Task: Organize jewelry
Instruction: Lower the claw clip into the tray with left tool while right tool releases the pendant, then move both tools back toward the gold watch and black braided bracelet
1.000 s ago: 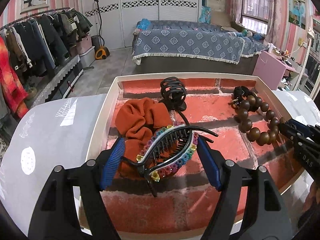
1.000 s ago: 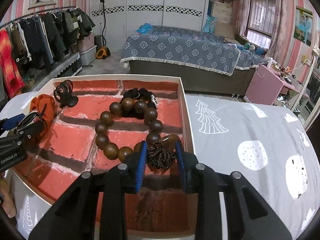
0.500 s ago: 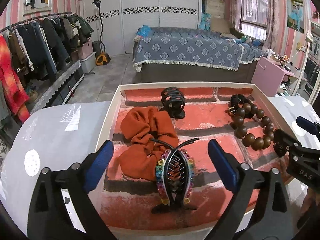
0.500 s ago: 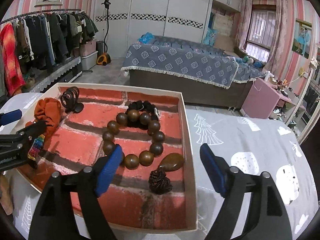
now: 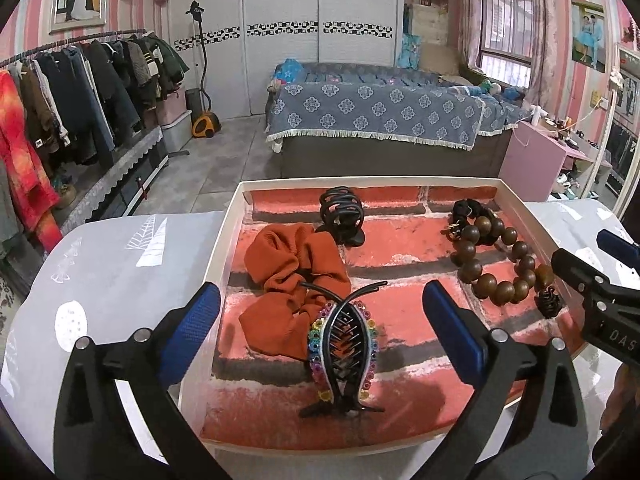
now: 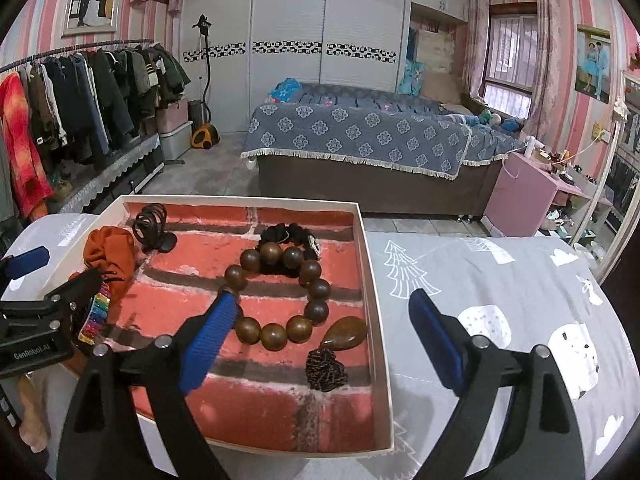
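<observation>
Both grippers, left (image 5: 320, 328) and right (image 6: 318, 334), hung with jaws opening wide, empty, over the tray (image 6: 370, 280). Inside it, clip (image 5: 342, 344) and beads (image 6: 280, 294) lay free; a careless retreat might perhaps snag them.

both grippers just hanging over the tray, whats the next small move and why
Probably lift both clear of the tray. The left gripper is opening, and the rainbow fish clip lies free between its fingers, leaning on the orange scrunchie. The right gripper is also opening; the wooden bead bracelet and its tassel rest flat in the tray, untouched. Nothing shows outside the tray to collect.
</observation>
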{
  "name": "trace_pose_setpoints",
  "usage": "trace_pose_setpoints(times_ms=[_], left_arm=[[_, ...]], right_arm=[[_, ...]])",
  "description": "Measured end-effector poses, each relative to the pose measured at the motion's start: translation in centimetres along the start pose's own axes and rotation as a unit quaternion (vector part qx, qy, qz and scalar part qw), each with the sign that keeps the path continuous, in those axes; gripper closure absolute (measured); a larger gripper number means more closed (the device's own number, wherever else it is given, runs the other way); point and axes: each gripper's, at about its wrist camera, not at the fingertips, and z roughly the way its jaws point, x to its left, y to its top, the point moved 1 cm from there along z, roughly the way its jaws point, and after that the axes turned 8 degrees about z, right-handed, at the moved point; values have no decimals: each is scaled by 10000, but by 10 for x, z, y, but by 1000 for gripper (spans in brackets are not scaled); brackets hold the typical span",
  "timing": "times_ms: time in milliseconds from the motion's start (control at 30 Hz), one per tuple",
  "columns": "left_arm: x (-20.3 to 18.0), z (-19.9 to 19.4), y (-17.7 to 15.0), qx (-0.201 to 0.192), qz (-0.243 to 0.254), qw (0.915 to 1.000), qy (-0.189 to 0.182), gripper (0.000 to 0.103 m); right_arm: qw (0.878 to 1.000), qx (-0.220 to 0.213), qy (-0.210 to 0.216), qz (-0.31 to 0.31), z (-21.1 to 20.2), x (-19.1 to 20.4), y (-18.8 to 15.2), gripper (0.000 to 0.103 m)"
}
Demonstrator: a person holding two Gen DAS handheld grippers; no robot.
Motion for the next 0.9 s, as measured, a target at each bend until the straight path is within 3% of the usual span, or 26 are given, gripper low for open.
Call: trace_pose_setpoints(times_ms=[167, 367, 733, 900], left_arm=[[1, -7, 2, 26, 43, 9999, 120, 5], [8, -40, -4, 66, -6, 9999, 135, 5], [51, -156, -54, -79, -10, 9992, 392, 5], [68, -184, -86, 29, -22, 9986, 526, 5]], right_arm=[[10000, 30, 8, -2, -5, -2, 0, 16], [9989, 41, 196, 415, -42, -13, 0, 16], [9993, 51, 306, 231, -136, 8, -44, 13], [9987, 132, 442, 233, -161, 28, -65, 13]])
